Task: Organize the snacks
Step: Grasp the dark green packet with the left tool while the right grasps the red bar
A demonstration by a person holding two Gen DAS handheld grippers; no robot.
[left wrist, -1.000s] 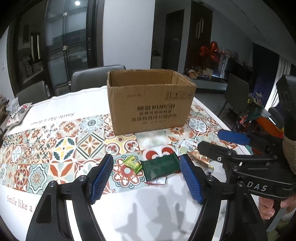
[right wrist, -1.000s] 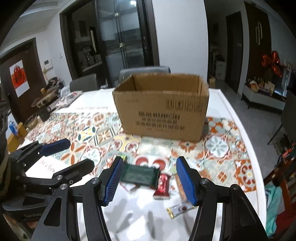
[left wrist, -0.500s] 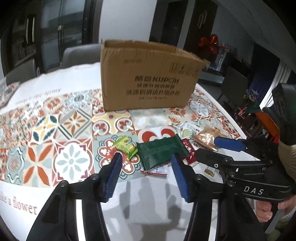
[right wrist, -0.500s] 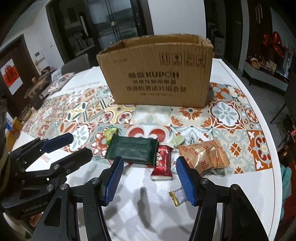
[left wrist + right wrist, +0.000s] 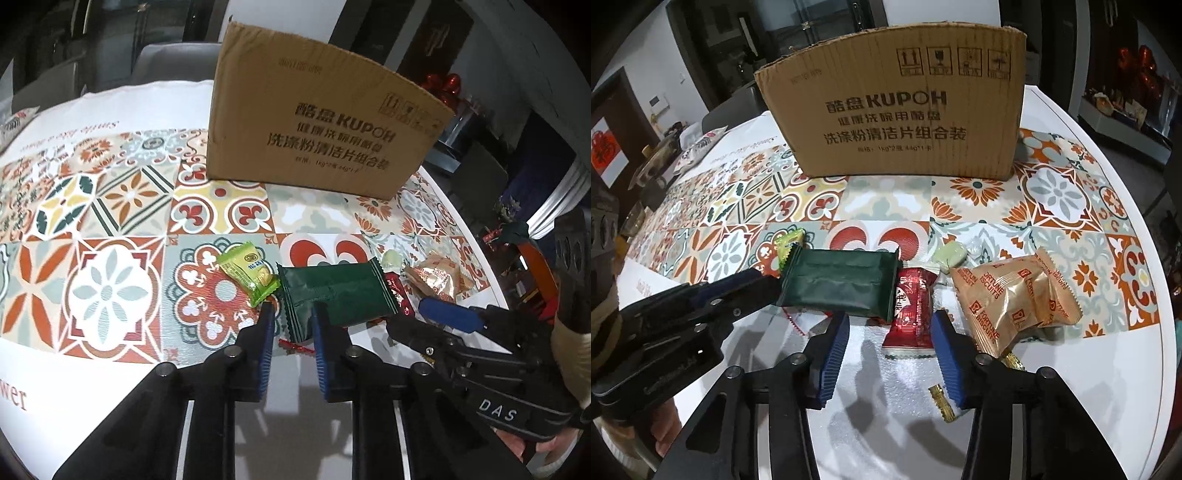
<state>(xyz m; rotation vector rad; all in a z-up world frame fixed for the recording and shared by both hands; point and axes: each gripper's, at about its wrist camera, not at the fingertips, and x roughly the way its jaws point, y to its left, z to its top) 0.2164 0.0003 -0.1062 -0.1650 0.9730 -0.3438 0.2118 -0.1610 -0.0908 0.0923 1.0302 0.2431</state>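
Note:
Snacks lie on the patterned cloth in front of a cardboard box (image 5: 321, 125) (image 5: 897, 103). My left gripper (image 5: 291, 321) (image 5: 770, 282) is low over the table, its jaws closing around the crimped left end of a dark green packet (image 5: 332, 291) (image 5: 842, 284); a sliver of cloth still shows beside the left pad. A light green packet (image 5: 249, 271) lies just left of it. My right gripper (image 5: 890, 328) (image 5: 417, 319) straddles the near end of a red packet (image 5: 912, 310), its jaws closing, with a gap on the left side. Golden biscuit packets (image 5: 1008, 299) lie to the right.
A pale green candy (image 5: 949, 254) sits behind the red packet. A small gold-wrapped sweet (image 5: 942, 402) lies by the right finger. The round table's edge (image 5: 1160, 332) curves close on the right. Grey chairs (image 5: 166, 62) stand behind the box. A patterned pouch (image 5: 698, 147) lies far left.
Both grippers have come down and forward toward the snacks. The left jaws narrowed a lot around the dark green packet's end; the right jaws narrowed a little over the red packet.

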